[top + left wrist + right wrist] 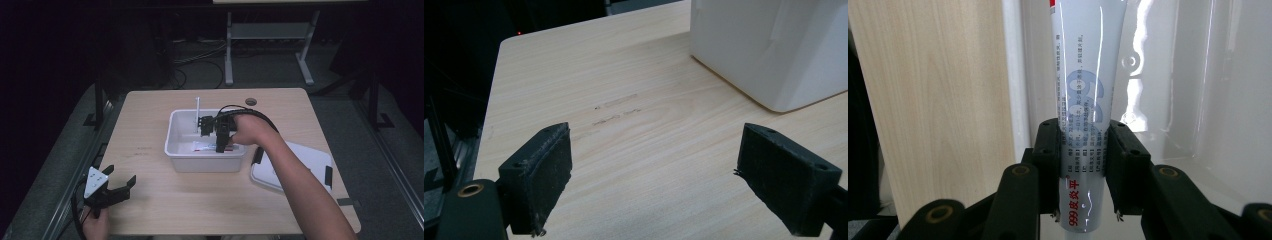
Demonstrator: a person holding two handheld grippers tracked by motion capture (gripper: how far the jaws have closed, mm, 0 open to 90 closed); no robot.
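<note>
Looking down from the high view, I see my right gripper (221, 145) inside the white bin (176, 131) near the middle of the wooden table (200, 195). Its jaws point downward at a white tube (207, 146) that lies along the near side of the bin's floor. My right hand (248, 131) is above the bin's right half. A thin white stick (197, 112) stands upright at the bin's far wall. A white lid (310, 160) lies flat on the table just right of the bin, partly under my forearm. My left gripper (122, 185) rests at the near left corner of the table, well apart from the bin, jaws spread wide with nothing between them.

From the left gripper view, both black pads (546, 175) stand far apart over bare tabletop (649, 150). The bin's outer corner (769, 50) sits at the upper right, clear of the jaws.

From the right gripper view, my two jaws are clamped on the tube (1087, 115), one pad (1048, 160) pressing each side. The tube runs away from the camera inside the bin, close beside the bin's wall (1015, 75), with the table's wood (933, 100) beyond that wall. Red and blue print marks the tube's face.
</note>
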